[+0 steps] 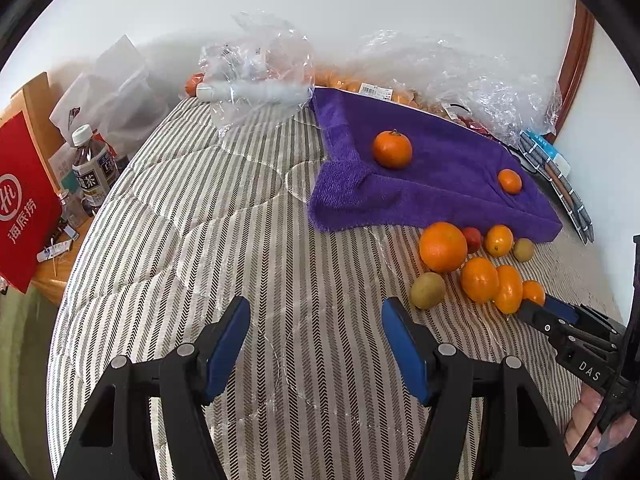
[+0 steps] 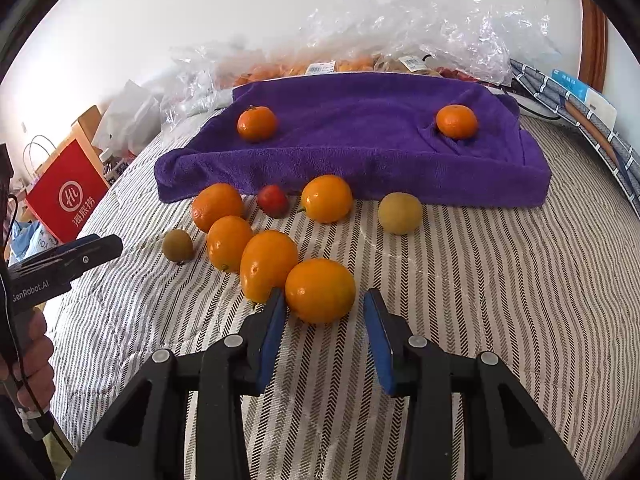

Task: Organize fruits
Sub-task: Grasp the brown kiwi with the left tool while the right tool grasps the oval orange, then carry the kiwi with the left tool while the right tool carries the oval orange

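Straddling a roundish orange, right claw spread, left claw spread.

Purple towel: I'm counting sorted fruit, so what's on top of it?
Two tangerines sit on the towel, far apart. Whatever props the towel up underneath is covered and cannot be seen.
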Motion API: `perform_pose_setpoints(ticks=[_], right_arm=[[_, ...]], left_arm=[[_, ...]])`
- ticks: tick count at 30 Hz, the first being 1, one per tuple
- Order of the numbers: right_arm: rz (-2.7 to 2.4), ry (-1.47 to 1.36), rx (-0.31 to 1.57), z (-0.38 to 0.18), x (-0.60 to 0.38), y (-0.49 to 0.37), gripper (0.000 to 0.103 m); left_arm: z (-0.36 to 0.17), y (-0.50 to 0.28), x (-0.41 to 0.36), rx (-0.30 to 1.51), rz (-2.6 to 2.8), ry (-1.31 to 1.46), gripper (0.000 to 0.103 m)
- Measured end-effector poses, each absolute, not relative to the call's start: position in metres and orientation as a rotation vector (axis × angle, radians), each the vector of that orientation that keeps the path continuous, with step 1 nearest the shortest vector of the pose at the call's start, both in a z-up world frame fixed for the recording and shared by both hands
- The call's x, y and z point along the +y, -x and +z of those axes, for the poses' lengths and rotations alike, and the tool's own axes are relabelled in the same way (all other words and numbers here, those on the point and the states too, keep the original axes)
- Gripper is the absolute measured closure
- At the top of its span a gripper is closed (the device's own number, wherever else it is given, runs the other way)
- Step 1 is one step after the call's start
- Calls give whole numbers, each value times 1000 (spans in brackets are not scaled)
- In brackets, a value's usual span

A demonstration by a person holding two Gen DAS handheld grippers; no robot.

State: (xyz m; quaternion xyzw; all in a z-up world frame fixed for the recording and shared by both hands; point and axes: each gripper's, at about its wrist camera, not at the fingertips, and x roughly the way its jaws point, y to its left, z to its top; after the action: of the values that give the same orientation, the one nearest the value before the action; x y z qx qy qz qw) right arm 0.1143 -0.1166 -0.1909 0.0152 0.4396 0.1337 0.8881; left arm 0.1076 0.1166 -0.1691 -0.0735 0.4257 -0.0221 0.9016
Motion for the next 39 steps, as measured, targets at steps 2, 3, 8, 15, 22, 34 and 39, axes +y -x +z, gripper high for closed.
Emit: perform_pose_setpoints(ticks=[2,3,8,15,22,34,39], right_arm=[[279,-28,918,-192,-116,-117,63],[280,-24,914,-192,-116,-118,64],[275,-25,893,-189,-121,-115,68],[193,-12,872,-183,-156,-106,68],[143,-37,889,-188,-187,-103,68],[121,14,864,-189,-183,-100,68],[120,22,834,-186,-183,-95,68]], left_arm=[[-172,-110,116,883,-59,157,37],[-173,-111,115,886,-63,155,37],[-173,-113,109,878,-112,165,37],[-174,-118,89,879,-185,163,37],[-181,-121,54,868,-215,105,57],[-183,-124,58,874,-247,161,78],[-183,-124,56,874,-237,152,78]])
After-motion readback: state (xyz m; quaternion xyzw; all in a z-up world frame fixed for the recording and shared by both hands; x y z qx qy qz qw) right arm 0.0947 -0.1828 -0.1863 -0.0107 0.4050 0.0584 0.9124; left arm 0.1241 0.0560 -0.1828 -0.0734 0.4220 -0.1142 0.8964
